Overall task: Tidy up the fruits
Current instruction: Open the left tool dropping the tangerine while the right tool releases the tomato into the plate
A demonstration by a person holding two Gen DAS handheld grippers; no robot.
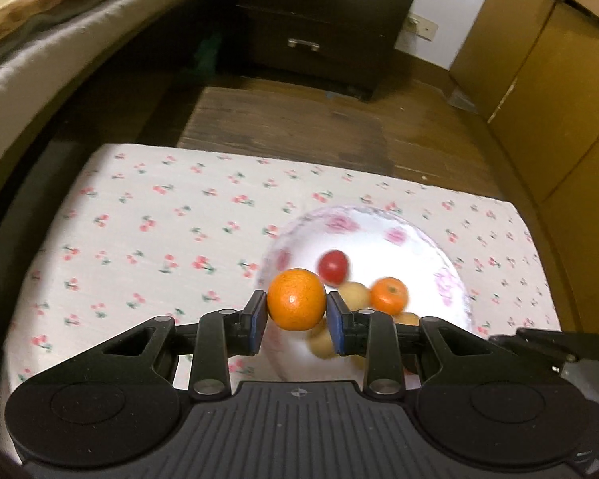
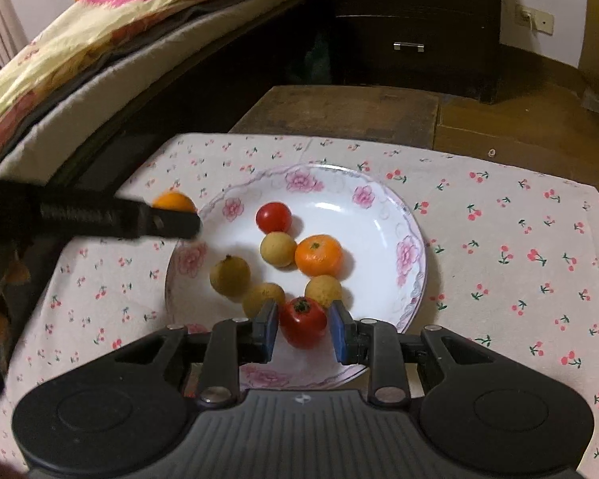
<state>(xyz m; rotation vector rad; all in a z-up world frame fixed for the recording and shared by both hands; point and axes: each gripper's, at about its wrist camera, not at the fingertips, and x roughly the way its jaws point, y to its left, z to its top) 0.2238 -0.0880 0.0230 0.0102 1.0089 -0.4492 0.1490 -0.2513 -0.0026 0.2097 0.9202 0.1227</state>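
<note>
In the left wrist view, our left tongs (image 1: 296,311) are closed on an orange (image 1: 296,298). The blue pads (image 1: 257,319) press on its two sides, at about its widest part, so the grip looks centred. The orange is lifted; behind it and a little to the right lies the plate (image 1: 443,255), blurred, with a tomato (image 1: 333,266), a second orange (image 1: 389,294) and some pale yellow fruits (image 1: 354,294). We judge the orange to be light and firm, with a skin that gives a little, so a moderate squeeze is enough. A round fruit can roll out of flat pads if we tilt them much.

In the right wrist view, our right tongs (image 2: 304,327) are nearly closed around a red tomato (image 2: 303,321) at the near side of the plate (image 2: 413,247). The left pad seems to touch it; on the right side we cannot tell if the pad presses. Just beyond the tips lie the yellow fruits (image 2: 230,275), and further the other orange (image 2: 318,254) and a second tomato (image 2: 274,217). Far to the left of the tips, the left tongs (image 2: 171,221) carry the first orange (image 2: 173,201) beyond the plate rim, over the cloth (image 2: 499,239). The tomato is smooth, slippery and easy to bruise. We would hold it at its widest part, gently, away from the green stem.
</note>
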